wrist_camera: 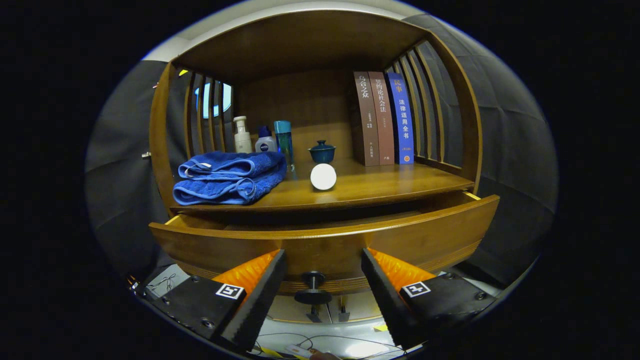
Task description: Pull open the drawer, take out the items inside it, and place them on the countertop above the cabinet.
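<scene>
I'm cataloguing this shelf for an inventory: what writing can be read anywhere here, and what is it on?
"乌合之众": spine of the left brown book.
"民事" above "法律适用全书": spine of the blue book.
Middle brown book: the title is too blurred to be sure of.
Small white bottle: the label is too small to read.
The claw, open on either side of the drawer knob, carries only square markers, no words.

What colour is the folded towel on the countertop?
Blue, with lighter blue edging; the folded towel shows clearly in the gripper view, beyond the open tongs.
</scene>
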A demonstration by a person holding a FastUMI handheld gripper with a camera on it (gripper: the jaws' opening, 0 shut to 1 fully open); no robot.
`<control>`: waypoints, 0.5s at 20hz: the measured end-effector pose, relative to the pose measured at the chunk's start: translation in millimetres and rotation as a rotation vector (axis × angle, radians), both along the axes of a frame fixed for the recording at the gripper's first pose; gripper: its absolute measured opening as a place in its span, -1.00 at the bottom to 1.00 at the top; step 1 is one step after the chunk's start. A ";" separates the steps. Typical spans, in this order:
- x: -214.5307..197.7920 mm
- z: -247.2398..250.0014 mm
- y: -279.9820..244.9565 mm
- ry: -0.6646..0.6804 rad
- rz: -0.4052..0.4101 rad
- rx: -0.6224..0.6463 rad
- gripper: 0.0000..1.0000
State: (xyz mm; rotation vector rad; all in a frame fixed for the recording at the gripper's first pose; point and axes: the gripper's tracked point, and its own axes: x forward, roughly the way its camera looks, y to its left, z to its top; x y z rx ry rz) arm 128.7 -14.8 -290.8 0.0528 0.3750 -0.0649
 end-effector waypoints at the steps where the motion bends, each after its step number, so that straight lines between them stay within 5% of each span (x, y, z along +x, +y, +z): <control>1: 6.6 -1.0 -0.1 -0.001 0.001 -0.005 0.98; 10: 36.4 -11.3 -6.9 0.014 -0.018 0.000 0.99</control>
